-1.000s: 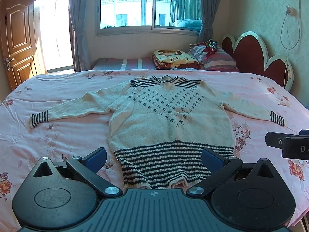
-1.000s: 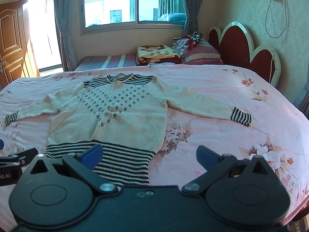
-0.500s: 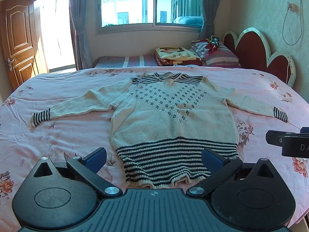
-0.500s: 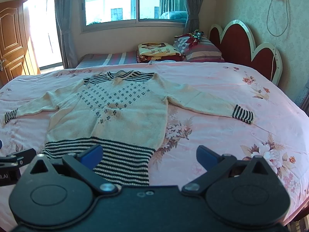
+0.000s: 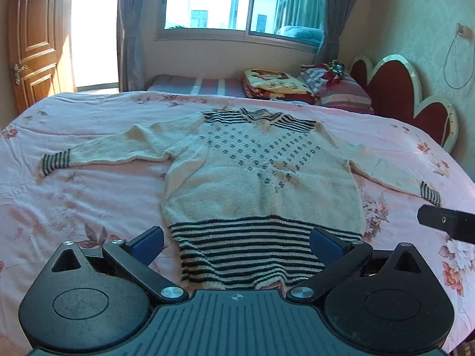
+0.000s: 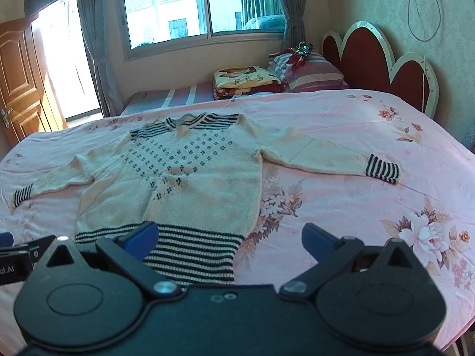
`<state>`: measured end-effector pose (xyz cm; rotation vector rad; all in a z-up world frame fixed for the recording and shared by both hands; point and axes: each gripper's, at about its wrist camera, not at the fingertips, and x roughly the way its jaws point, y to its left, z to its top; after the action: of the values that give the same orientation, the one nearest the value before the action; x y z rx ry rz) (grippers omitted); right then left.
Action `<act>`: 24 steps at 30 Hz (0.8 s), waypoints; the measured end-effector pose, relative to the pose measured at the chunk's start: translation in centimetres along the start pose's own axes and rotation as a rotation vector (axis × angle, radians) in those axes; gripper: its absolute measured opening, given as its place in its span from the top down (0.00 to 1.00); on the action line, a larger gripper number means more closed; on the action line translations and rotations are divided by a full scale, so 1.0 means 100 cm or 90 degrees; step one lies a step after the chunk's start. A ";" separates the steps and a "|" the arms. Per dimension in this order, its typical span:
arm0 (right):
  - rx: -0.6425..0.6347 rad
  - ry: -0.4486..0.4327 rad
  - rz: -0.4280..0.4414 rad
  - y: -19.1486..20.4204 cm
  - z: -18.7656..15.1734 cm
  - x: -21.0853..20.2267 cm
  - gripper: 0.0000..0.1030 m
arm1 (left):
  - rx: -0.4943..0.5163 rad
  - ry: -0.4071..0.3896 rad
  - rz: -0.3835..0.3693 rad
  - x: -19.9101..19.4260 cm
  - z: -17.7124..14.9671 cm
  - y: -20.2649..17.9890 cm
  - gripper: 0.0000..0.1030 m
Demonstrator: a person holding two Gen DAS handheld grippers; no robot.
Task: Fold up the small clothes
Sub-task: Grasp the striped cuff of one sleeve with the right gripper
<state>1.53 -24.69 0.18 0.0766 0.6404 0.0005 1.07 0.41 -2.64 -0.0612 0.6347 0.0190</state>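
Observation:
A cream knitted sweater [image 5: 261, 184] with black stripes at hem, cuffs and collar lies flat, front up, sleeves spread, on the pink floral bedsheet [image 5: 89, 201]; it also shows in the right wrist view [image 6: 190, 178]. My left gripper [image 5: 237, 244] is open and empty, hovering just before the striped hem [image 5: 246, 255]. My right gripper [image 6: 230, 238] is open and empty, over the hem's right corner [image 6: 207, 249] and the bare sheet. Each gripper's edge shows in the other's view.
Folded blankets [image 5: 273, 84] and striped pillows [image 5: 341, 89] lie at the bed's far side by a red headboard [image 5: 394, 89]. A window [image 5: 237, 3] and a wooden door [image 5: 32, 35] stand behind. The bed's right edge [image 6: 463, 305] is near.
Both grippers have tilted and shifted slightly; the left view has rotated a little and drawn closer to the sweater. Both stay open and empty. The sweater has not moved.

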 end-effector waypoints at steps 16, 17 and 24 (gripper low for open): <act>0.436 -0.028 -0.097 -0.250 0.023 0.173 0.45 | -0.011 0.134 -0.003 0.135 0.044 -0.010 0.00; 0.466 -0.029 -0.096 -0.263 0.020 0.185 0.45 | -0.022 0.136 -0.003 0.144 0.047 -0.008 0.00; 0.482 -0.062 -0.104 -0.287 0.021 0.228 0.56 | -0.030 0.132 0.069 0.185 0.067 0.009 0.00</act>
<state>20.36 -52.94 -13.83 0.7495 0.5199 -0.4030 19.90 1.68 -8.24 -0.0748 0.8449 0.1345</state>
